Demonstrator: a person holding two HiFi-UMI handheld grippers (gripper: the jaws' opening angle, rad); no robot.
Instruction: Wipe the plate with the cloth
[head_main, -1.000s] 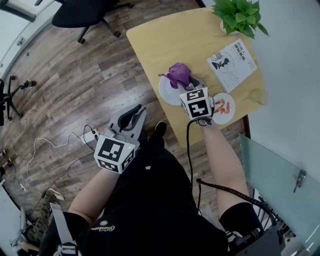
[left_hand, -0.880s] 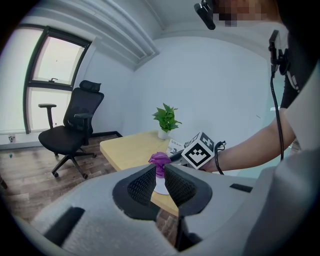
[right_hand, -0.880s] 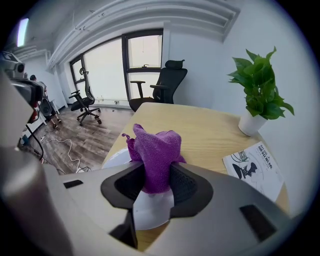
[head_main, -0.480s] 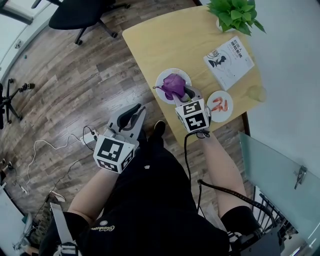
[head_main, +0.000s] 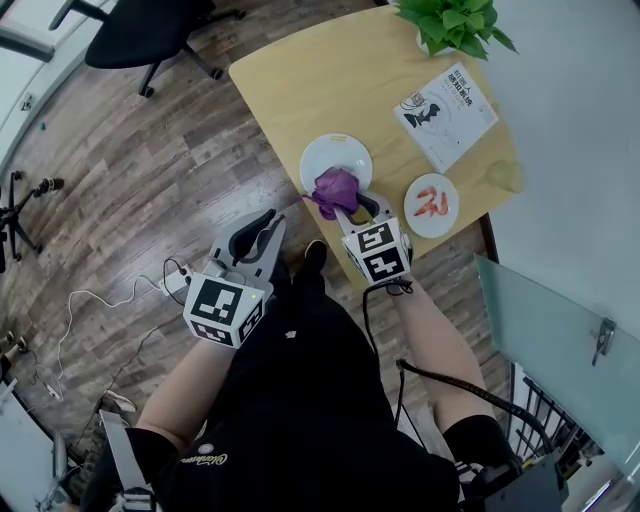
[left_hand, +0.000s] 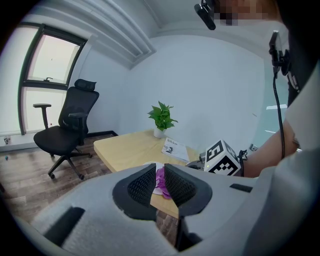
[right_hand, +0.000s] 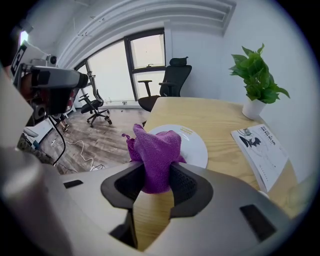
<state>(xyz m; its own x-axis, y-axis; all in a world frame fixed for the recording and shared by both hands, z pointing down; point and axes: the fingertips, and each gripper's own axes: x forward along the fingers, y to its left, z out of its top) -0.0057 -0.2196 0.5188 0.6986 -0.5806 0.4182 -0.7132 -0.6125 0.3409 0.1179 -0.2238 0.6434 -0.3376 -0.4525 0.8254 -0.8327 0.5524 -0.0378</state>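
A white plate (head_main: 334, 155) sits near the front left of the wooden table (head_main: 300, 80). A crumpled purple cloth (head_main: 337, 189) hangs over the plate's near rim, and my right gripper (head_main: 351, 209) is shut on it. In the right gripper view the cloth (right_hand: 156, 152) bulges up between the jaws, with the plate (right_hand: 194, 146) just beyond. My left gripper (head_main: 257, 233) hangs over the floor left of the table, its jaws nearly together with nothing between them. Past them in the left gripper view I glimpse the cloth (left_hand: 160, 180).
A small plate of red food (head_main: 432, 205) lies right of the white plate. A booklet (head_main: 444, 103) and a potted plant (head_main: 445, 22) stand farther back. An office chair (head_main: 140, 30) and cables (head_main: 90, 300) occupy the wooden floor. A glass panel (head_main: 540, 330) stands at right.
My right gripper has dragged the cloth across the plate toward me, from its far part to its near rim. The left gripper has stayed put.
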